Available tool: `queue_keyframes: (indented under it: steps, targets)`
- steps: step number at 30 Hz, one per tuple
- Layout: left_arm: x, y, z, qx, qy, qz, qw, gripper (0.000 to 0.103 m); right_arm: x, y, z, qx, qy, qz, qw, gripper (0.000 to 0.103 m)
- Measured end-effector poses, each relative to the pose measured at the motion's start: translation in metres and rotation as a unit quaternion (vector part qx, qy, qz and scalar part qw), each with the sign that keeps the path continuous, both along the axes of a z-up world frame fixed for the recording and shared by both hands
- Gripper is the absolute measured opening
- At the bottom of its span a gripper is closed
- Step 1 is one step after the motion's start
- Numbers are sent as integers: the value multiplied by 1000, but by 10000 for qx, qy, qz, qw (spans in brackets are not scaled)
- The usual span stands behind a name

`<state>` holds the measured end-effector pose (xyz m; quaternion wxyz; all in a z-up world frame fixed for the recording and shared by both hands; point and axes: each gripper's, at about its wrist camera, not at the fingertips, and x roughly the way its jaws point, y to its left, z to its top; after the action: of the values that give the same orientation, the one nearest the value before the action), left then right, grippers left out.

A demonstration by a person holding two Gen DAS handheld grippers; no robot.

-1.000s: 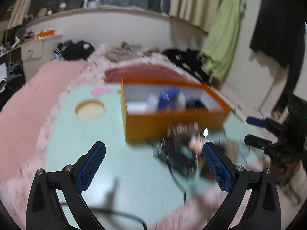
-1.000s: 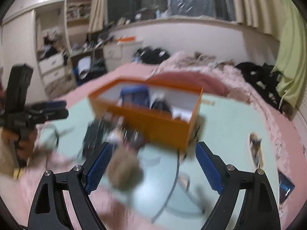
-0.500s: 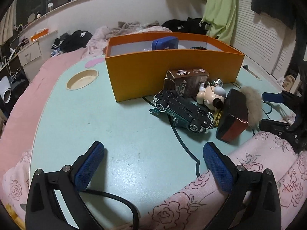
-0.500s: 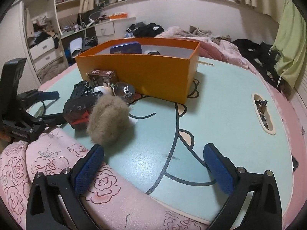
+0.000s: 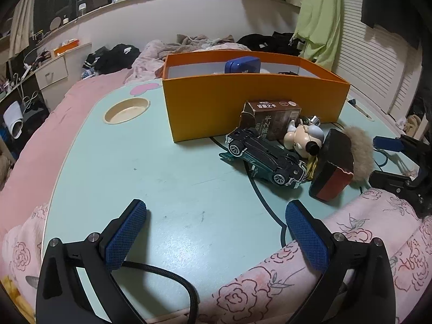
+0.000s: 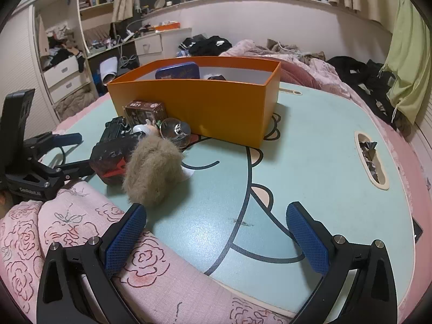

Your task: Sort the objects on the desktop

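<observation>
An orange box (image 5: 243, 108) (image 6: 199, 108) stands on the pale green table (image 5: 162, 178) with a blue tin (image 5: 242, 65) inside. In front of it lie a dark toy car (image 5: 266, 159), a brown carton (image 5: 272, 116), a small figurine (image 5: 305, 136), a red-and-black item (image 5: 330, 178) and a tan fur ball (image 6: 152, 170). My left gripper (image 5: 216, 232) is open over bare table, well short of the car. My right gripper (image 6: 216, 235) is open too, with the fur ball just beyond its left finger. Nothing is between either pair of fingers.
A round cup recess (image 5: 127, 110) sits left of the box, and an oval slot (image 6: 371, 159) holds foil scraps at the right. Pink rose-patterned fabric (image 6: 81, 229) covers the table's near edge. A black cable (image 5: 172, 278) runs under the left gripper. Bed and clothes lie behind.
Both views have sunk toward the table and steadied from blur. The right gripper's fingers have spread a little wider. The objects on the table have stayed put.
</observation>
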<state>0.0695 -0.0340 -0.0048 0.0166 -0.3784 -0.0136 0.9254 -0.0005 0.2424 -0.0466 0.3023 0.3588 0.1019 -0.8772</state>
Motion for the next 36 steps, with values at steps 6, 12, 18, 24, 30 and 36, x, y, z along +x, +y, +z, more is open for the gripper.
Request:
queue_keyframes:
  steps: [6,12,18,24,30,36]
  targets:
    - [1,0,0,6,13,19,10000,103,0,0,0,-1,1,0,10000,103]
    - [2,-1,0,12,29,48,10000,103,0,0,0,-1,1,1,10000,103]
    - [3,-2,-1,0,31,72,10000,103,1,0,0,-2,2,2,10000,103]
    - [3,-2,-1,-17,26,122,9999,103,1,1,0,-3,2,3,10000,103]
    - [1,-2,-2,-26,26,282,9996,103,1,1,0,-4,4,4,10000,103]
    - [0,-3,-2,-28,23,304,9995,103,1,1,0,-6,4,4,10000,103]
